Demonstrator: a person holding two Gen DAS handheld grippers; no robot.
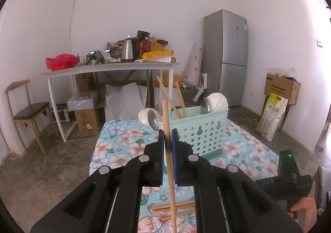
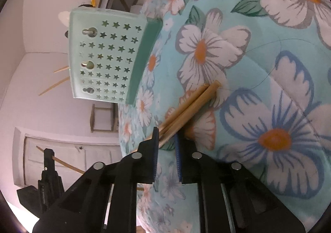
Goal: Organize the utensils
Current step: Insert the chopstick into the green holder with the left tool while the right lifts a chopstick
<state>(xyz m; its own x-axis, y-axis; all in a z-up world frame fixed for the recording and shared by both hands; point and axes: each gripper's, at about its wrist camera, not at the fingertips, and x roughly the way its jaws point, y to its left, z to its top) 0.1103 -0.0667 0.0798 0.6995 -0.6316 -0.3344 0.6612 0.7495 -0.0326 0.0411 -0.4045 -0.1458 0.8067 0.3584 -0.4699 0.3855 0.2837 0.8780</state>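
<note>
The lower end of the held chopstick (image 1: 168,150) is cut off by the bottom edge. The near ends of two chopsticks (image 2: 186,106) are hidden behind the right tongs (image 2: 167,139).

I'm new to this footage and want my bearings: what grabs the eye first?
The left gripper stands shut on an upright wooden chopstick, just in front of the mint star-punched utensil basket on the floral tablecloth. In the right wrist view, the right gripper straddles two chopsticks lying on that cloth.
</note>
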